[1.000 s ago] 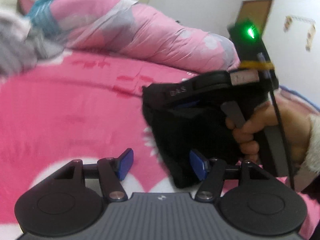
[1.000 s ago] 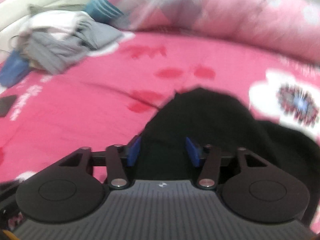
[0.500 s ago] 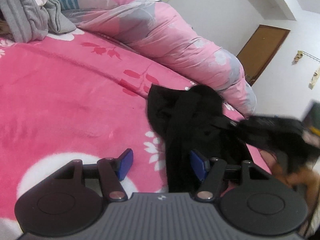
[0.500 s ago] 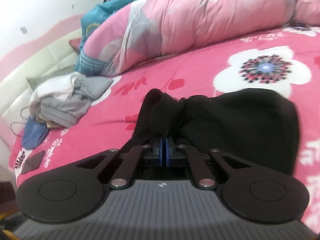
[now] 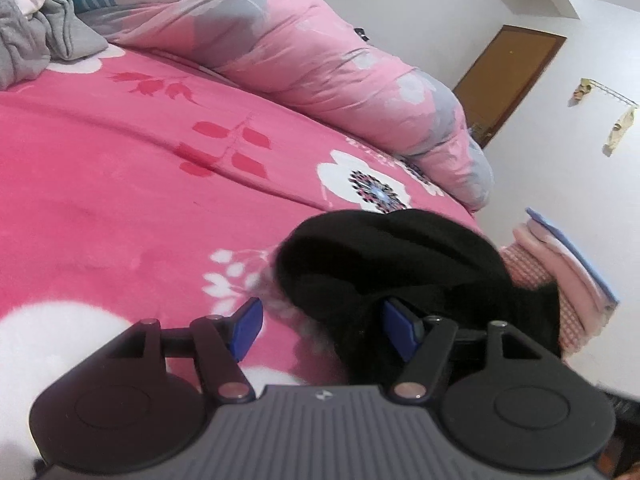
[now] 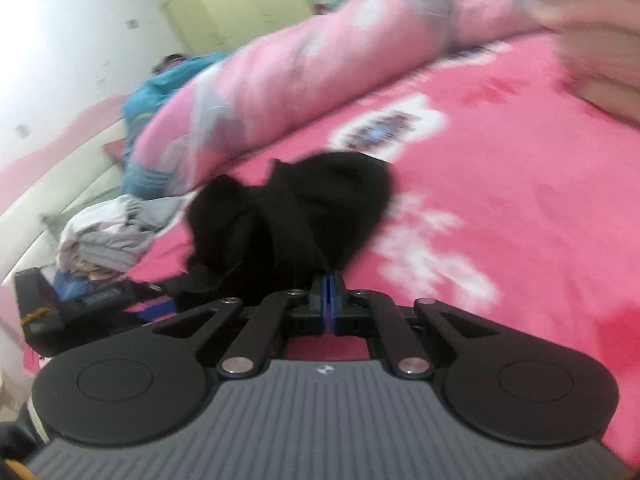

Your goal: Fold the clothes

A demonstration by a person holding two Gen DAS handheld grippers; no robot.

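A bunched black garment (image 5: pixel 384 256) lies on the pink floral blanket (image 5: pixel 120 184) near the bed's right edge. My left gripper (image 5: pixel 324 330) is open just in front of it; the cloth drapes over the right pad (image 5: pixel 400 334), while the left pad (image 5: pixel 246 326) is bare. In the right wrist view the black garment (image 6: pixel 304 208) hangs forward from my right gripper (image 6: pixel 329 302), which is shut on a fold of it. The left gripper's body (image 6: pixel 80 312) shows at the lower left there. That view is blurred by motion.
A rolled pink-and-grey duvet (image 5: pixel 312 60) runs along the far side of the bed. A heap of grey clothes (image 5: pixel 36 48) sits at the head end. A folded pink stack (image 5: pixel 560 268) rests at the bed's right edge, near a brown door (image 5: pixel 508 80).
My right gripper closed on the black garment and has pulled it rightward toward the bed's edge. The left gripper stayed open and followed the cloth.
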